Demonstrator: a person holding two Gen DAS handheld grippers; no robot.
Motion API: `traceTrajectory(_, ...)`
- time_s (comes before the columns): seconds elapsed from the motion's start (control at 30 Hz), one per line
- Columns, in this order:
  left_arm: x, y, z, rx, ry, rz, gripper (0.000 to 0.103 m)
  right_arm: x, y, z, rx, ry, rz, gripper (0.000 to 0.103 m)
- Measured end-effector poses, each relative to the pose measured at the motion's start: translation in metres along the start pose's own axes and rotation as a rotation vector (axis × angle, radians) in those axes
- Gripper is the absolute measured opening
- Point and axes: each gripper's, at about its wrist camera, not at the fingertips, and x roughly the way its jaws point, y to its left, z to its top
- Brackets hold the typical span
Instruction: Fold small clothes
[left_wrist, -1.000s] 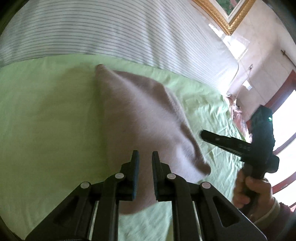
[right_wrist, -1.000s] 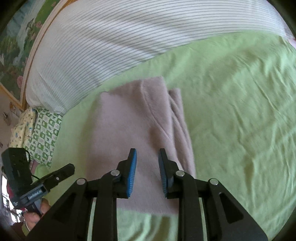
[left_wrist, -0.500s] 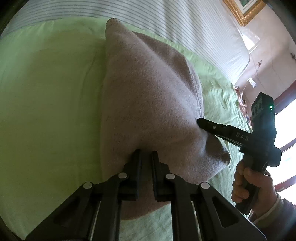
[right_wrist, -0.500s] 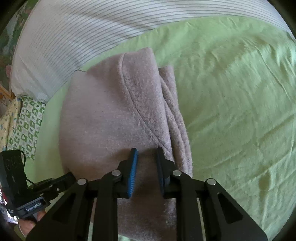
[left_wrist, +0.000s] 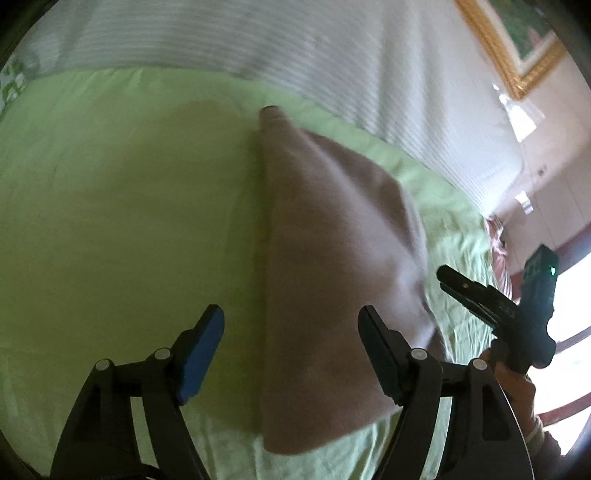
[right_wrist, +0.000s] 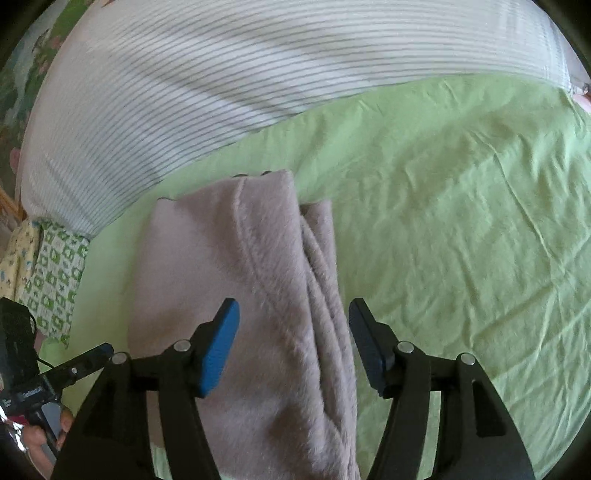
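Nearest to us in the left wrist view, our left gripper (left_wrist: 290, 332) stands wide, its jaws just opened, with the near left edge of the folded mauve garment (left_wrist: 332, 258) lying between them and neither pad pressing on it. In the right wrist view our right gripper (right_wrist: 293, 332) is likewise spread, its jaws also just opened, and the garment (right_wrist: 236, 280) passes between the blue pads untouched. The garment lies flat on the green bed sheet (right_wrist: 461, 240), folded lengthwise, with a narrower layered strip along its right side. At the right of the left wrist view we see the right gripper (left_wrist: 461, 288) from the side, just beside the garment's right edge, carried by a hand (left_wrist: 513, 384). At the lower left of the right wrist view the left gripper (right_wrist: 88, 358) shows. Beyond the garment's far end a white striped pillow (right_wrist: 221, 74) runs across the bed, and past it a gold picture frame (left_wrist: 517, 62) hangs on the wall.
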Motion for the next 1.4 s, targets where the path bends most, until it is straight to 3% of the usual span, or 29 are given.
traceTrajectory(0.23,0.013,0.010,0.011,-0.042,0.024,-0.040,0.075,0.028,-0.002,0.007,-0.002,0.062,0.018,0.063)
traceTrajectory(0.43,0.026,0.001,0.016,-0.029,0.041,-0.043,0.075,0.044,-0.018,0.003,-0.017,0.084,-0.086,0.063)
traceTrajectory(0.6,0.035,0.001,0.021,-0.049,0.048,-0.057,0.078,0.041,-0.027,0.003,0.013,0.083,-0.076,0.061)
traceTrajectory(0.8,0.045,0.002,0.021,-0.078,0.075,-0.098,0.080,0.026,-0.028,0.004,0.060,0.092,0.084,0.061)
traceTrajectory(1.13,0.071,0.003,0.014,-0.123,0.125,-0.151,0.085,0.047,-0.034,-0.005,0.080,0.149,0.102,0.061)
traceTrajectory(1.27,0.080,-0.007,0.012,-0.090,0.140,-0.171,0.074,0.048,-0.040,-0.008,0.107,0.155,0.132,0.061)
traceTrajectory(1.4,0.082,-0.003,0.009,-0.105,0.125,-0.191,0.063,0.050,-0.043,-0.016,0.132,0.212,0.194,0.046)
